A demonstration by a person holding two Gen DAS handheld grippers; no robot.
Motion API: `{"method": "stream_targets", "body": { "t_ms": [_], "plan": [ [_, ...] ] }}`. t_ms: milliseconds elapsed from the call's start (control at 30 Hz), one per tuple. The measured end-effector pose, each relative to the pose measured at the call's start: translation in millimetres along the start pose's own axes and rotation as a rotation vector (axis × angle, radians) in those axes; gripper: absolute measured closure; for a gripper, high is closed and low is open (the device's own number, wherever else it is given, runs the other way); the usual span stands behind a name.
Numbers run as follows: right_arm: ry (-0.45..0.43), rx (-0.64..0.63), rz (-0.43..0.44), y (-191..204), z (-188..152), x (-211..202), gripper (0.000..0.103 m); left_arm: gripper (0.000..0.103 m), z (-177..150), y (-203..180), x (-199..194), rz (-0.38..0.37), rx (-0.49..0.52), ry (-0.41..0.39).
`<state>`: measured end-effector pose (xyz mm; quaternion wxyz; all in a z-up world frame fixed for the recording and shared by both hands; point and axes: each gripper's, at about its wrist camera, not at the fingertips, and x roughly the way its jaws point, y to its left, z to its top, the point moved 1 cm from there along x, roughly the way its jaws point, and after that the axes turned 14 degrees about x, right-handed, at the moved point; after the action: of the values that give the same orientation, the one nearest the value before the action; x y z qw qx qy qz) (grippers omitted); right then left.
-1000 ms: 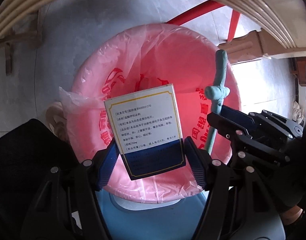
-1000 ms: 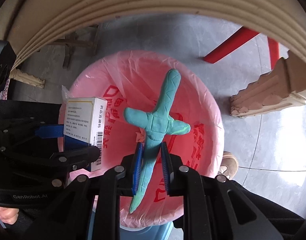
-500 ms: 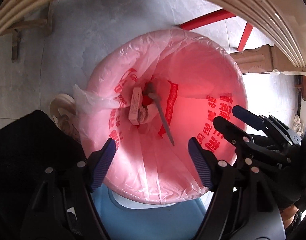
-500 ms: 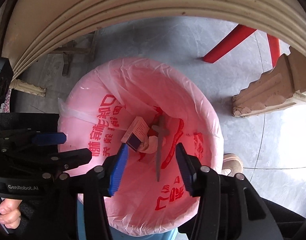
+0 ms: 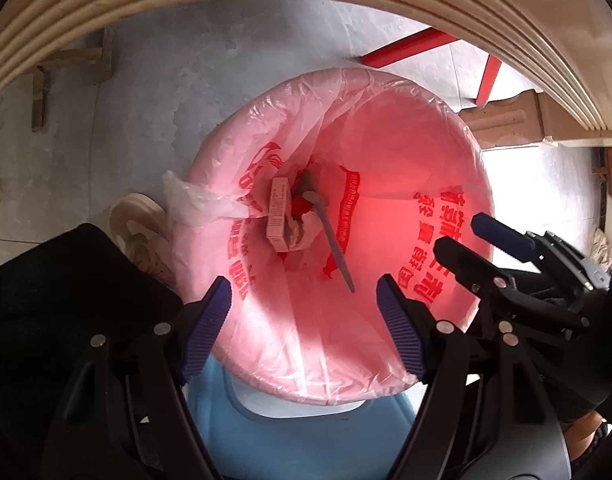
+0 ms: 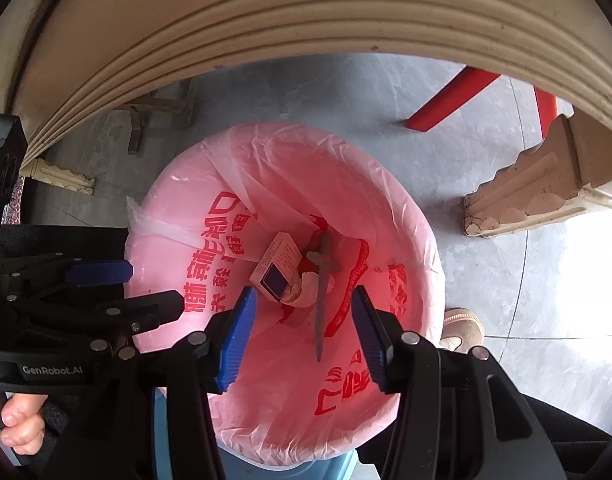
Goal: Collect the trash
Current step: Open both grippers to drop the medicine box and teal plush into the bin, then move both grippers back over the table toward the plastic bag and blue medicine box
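A blue bin lined with a pink plastic bag (image 5: 446, 152) (image 6: 406, 216) stands on the floor below both grippers. A small medicine box (image 5: 277, 212) (image 6: 277, 268) and a sword-shaped clay piece (image 5: 330, 236) (image 6: 322, 292) lie at the bottom of the bag beside some crumpled white trash. My left gripper (image 5: 306, 324) is open and empty above the bag's near rim. My right gripper (image 6: 301, 332) is open and empty above the bag. The right gripper also shows in the left wrist view (image 5: 478, 236), and the left gripper shows in the right wrist view (image 6: 141, 288).
A cream table edge (image 6: 265, 40) arches overhead. Red chair legs (image 6: 450, 100) and a carved table foot (image 6: 538, 196) stand on the grey floor to the right. The person's shoe (image 5: 141, 232) is at the bin's left side.
Both grippers opened. The medicine box left the left gripper and the clay piece left the right gripper; both dropped to the bottom of the bag.
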<state>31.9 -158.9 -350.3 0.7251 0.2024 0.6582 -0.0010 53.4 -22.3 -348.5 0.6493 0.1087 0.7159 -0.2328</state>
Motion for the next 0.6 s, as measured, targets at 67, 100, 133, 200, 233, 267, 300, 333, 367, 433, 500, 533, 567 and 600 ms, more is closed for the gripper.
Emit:
{"method": "stream_targets", "body": {
  "t_ms": [67,100,133,200,233,267,300,333,367,433,500,533,567,600],
  "plan": [
    [-0.007,-0.010,0.005,3,-3,-6,0.054,0.030,-5,-3,-9,0.043,0.022,-0.013],
    [-0.010,-0.015,0.011,5,-5,-10,0.054,0.030,-7,-5,-14,0.066,0.037,-0.020],
    [-0.017,-0.023,0.017,8,-7,-17,0.054,0.030,-11,-7,-22,0.086,0.054,-0.034],
    [-0.030,-0.037,0.024,12,-11,-28,0.054,0.030,-15,-11,-34,0.100,0.073,-0.047],
    [-0.038,-0.044,0.031,15,-14,-36,0.054,0.030,-17,-13,-42,0.097,0.078,-0.055],
    [-0.046,-0.048,0.039,17,-15,-43,0.054,0.030,-20,-15,-53,0.091,0.084,-0.070],
    [-0.051,-0.052,0.050,19,-16,-50,0.054,0.030,-23,-17,-64,0.088,0.092,-0.084],
    [-0.059,-0.057,0.064,21,-16,-60,0.054,0.030,-26,-19,-80,0.087,0.106,-0.104],
    [-0.073,-0.062,0.082,24,-17,-71,0.054,0.030,-27,-21,-92,0.089,0.116,-0.117],
    [-0.101,-0.076,0.105,29,-17,-95,0.054,0.030,-29,-23,-121,0.096,0.134,-0.157],
    [-0.131,-0.091,0.126,35,-15,-119,0.054,0.030,-27,-23,-156,0.112,0.139,-0.201],
    [-0.154,-0.101,0.140,38,-12,-136,0.054,0.030,-24,-21,-172,0.114,0.138,-0.221],
    [-0.179,-0.109,0.154,41,-9,-153,0.054,0.030,-19,-19,-191,0.111,0.135,-0.239],
    [-0.198,-0.115,0.166,43,-6,-168,0.052,0.030,-14,-16,-209,0.106,0.123,-0.253]
  ]
}}
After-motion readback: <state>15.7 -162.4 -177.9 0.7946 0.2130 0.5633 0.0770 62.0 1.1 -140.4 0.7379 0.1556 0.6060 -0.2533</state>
